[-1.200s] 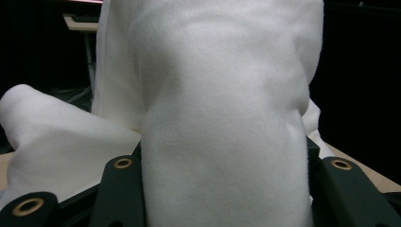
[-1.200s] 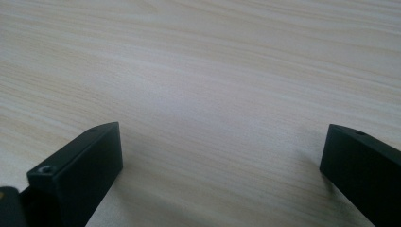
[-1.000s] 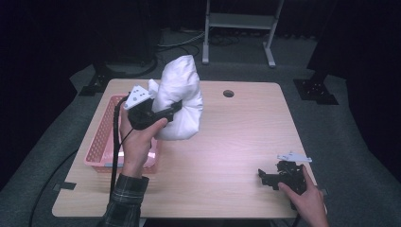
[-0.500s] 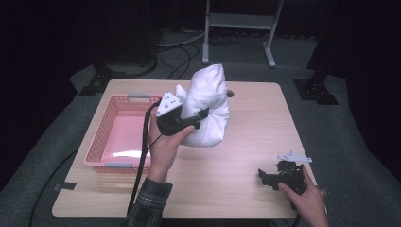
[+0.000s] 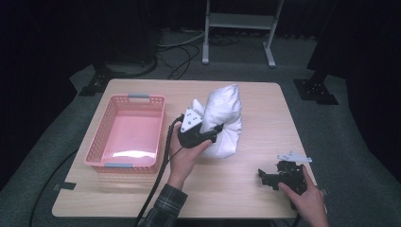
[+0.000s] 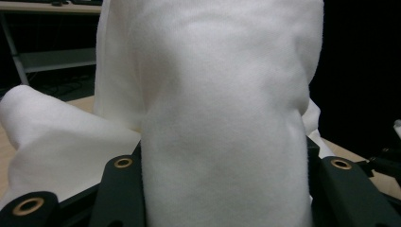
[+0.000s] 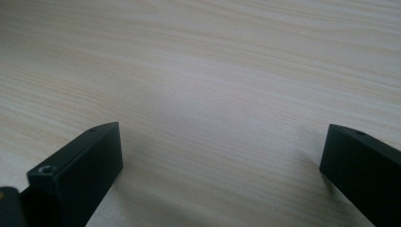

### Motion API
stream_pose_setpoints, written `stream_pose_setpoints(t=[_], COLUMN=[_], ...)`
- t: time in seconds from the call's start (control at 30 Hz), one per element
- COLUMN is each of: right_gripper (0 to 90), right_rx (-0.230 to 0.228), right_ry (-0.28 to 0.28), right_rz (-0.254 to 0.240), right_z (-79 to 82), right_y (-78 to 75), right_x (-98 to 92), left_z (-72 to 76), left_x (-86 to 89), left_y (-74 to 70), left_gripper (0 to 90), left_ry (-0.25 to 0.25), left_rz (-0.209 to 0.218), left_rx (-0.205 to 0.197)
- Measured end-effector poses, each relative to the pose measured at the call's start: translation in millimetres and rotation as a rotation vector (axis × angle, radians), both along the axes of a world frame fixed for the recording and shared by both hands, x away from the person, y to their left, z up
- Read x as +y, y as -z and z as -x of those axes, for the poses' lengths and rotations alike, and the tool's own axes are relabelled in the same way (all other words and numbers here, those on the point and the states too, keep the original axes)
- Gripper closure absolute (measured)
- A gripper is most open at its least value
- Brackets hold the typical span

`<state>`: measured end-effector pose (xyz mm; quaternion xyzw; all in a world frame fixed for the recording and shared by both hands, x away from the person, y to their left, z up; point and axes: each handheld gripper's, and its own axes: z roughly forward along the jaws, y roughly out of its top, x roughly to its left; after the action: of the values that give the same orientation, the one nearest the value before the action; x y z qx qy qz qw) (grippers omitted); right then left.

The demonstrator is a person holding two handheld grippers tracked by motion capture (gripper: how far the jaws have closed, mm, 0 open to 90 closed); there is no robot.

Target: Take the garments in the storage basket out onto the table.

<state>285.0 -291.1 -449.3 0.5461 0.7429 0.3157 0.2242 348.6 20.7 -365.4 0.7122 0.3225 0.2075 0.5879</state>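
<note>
One second makes a big difference here: the bunched-up white cloth bundle (image 5: 222,118) has travelled from right over the pink plastic mesh basket (image 5: 125,163) to a spot just right of it, and it's lower now, its bottom seemingly touching the light wooden table (image 5: 227,198). The left gripper (image 5: 218,128) has stayed clamped on that cloth the whole way; in the left gripper view the white fabric (image 6: 222,118) is squeezed between the two black jaws. The right gripper (image 5: 265,176) hasn't budged, sitting well right of the basket near the table's front edge with its jaws spread wide over bare wood grain (image 7: 213,85). The basket looks empty. Beyond the basket's far side it's grey carpet, some black cables and a pale metal stand (image 5: 239,21) against dark curtains.
</note>
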Motion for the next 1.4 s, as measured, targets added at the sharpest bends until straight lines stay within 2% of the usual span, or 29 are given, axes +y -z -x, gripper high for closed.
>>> stream_pose_setpoints(t=[0.23,0.43,0.53,0.73,0.97,1.17,1.4], right_gripper=[0.0,0.0,0.0,0.0,0.0,0.0,0.0], right_rx=[-0.002,0.000,0.001,0.000,0.000,0.000,0.000], right_ry=[-0.001,0.000,0.001,0.000,0.001,0.000,0.000], right_rz=[0.001,-0.001,-0.001,-0.001,-0.001,-0.001,-0.001], right_z=[-0.1,0.0,0.0,0.0,0.0,0.0,0.0], right_y=[0.1,0.1,0.0,0.1,0.1,0.1,0.1], right_x=[-0.1,0.0,0.0,0.0,0.0,0.0,0.0], left_z=[-3.2,-4.6,-5.1,-5.7,-6.8,-7.5,-9.3], left_x=[-12.7,-20.6,-23.5,-27.2,-28.0,-29.5,-29.1], left_y=[30.5,56.4,65.3,69.4,70.5,71.7,72.7], left_gripper=[47.3,47.3,47.3,47.1,45.4,39.5,33.5], left_ry=[-0.012,-0.023,-0.031,-0.044,-0.048,-0.060,-0.068], left_rz=[-0.025,-0.075,-0.093,-0.109,-0.113,-0.128,-0.125], left_rx=[0.018,0.059,0.067,0.060,0.069,0.077,0.098])
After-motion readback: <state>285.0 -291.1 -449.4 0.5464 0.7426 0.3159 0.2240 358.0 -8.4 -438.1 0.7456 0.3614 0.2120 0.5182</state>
